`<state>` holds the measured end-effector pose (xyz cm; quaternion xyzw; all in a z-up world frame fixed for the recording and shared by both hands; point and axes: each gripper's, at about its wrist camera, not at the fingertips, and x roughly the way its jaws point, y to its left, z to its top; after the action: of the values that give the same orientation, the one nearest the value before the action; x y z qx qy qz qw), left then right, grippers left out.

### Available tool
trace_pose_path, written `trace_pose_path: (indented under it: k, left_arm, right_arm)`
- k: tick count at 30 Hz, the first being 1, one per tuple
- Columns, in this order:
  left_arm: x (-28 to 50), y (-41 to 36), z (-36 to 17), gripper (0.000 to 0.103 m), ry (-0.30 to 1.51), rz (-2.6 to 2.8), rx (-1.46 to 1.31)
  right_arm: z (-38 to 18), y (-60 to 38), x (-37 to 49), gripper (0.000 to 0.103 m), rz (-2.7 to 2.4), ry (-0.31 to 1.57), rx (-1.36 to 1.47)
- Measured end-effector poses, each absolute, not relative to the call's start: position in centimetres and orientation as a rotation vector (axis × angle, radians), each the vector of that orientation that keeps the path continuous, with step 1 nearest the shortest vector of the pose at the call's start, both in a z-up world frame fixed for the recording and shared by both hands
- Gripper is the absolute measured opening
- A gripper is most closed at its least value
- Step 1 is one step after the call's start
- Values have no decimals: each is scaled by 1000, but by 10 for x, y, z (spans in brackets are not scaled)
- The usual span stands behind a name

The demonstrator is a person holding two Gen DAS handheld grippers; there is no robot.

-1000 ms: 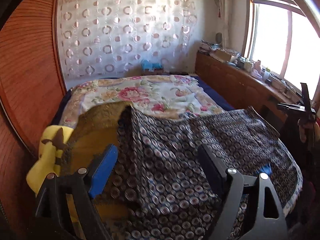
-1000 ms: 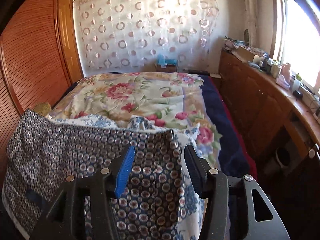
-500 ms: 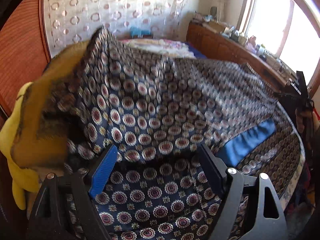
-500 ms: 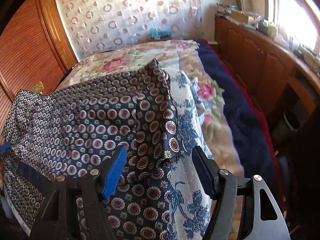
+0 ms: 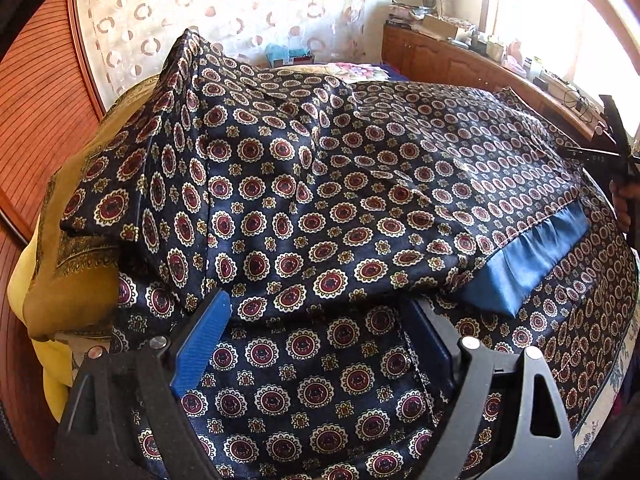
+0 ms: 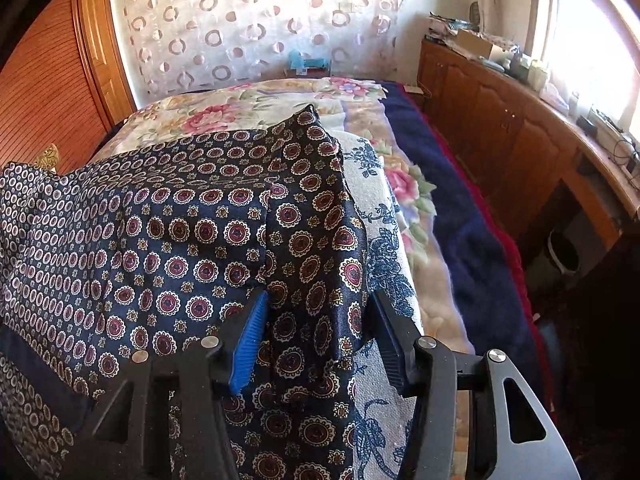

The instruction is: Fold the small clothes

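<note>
A navy satin garment [image 5: 328, 200] printed with red and cream medallions lies on the bed, its upper part folded over toward me, with a plain blue waistband [image 5: 524, 264] showing at the right. My left gripper [image 5: 316, 336] is open just above the cloth's near edge. My right gripper [image 6: 316, 328] is open, its fingers either side of the garment's right corner [image 6: 312, 240]; it also shows at the far right in the left wrist view [image 5: 612, 152].
The bed carries a floral blanket [image 6: 256, 108] and a white and blue floral cloth [image 6: 384, 264]. A mustard cloth and yellow item [image 5: 64, 240] lie at the left. Wooden wardrobe doors [image 6: 44, 92] stand left, a cluttered wooden cabinet [image 6: 520, 120] right.
The garment's far part came up and over toward me and now lies folded on its near part. Both grippers dropped lower toward the bed and stayed open.
</note>
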<state>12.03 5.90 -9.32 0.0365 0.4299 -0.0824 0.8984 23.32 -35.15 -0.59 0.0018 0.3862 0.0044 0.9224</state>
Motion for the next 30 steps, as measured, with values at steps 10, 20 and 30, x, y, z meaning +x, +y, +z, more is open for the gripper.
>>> trace_pose_path:
  k: [10, 20, 30]
  left_arm:
    - [102, 78, -72, 67, 829, -175, -20]
    - [74, 116, -28, 49, 668, -34, -6]
    - [122, 115, -47, 31, 741, 45, 120]
  right_arm:
    - [-34, -331, 237, 54, 8, 781, -9]
    - [-33, -331, 238, 55, 10, 782, -6]
    - [-33, -330, 238, 55, 9, 783, -7]
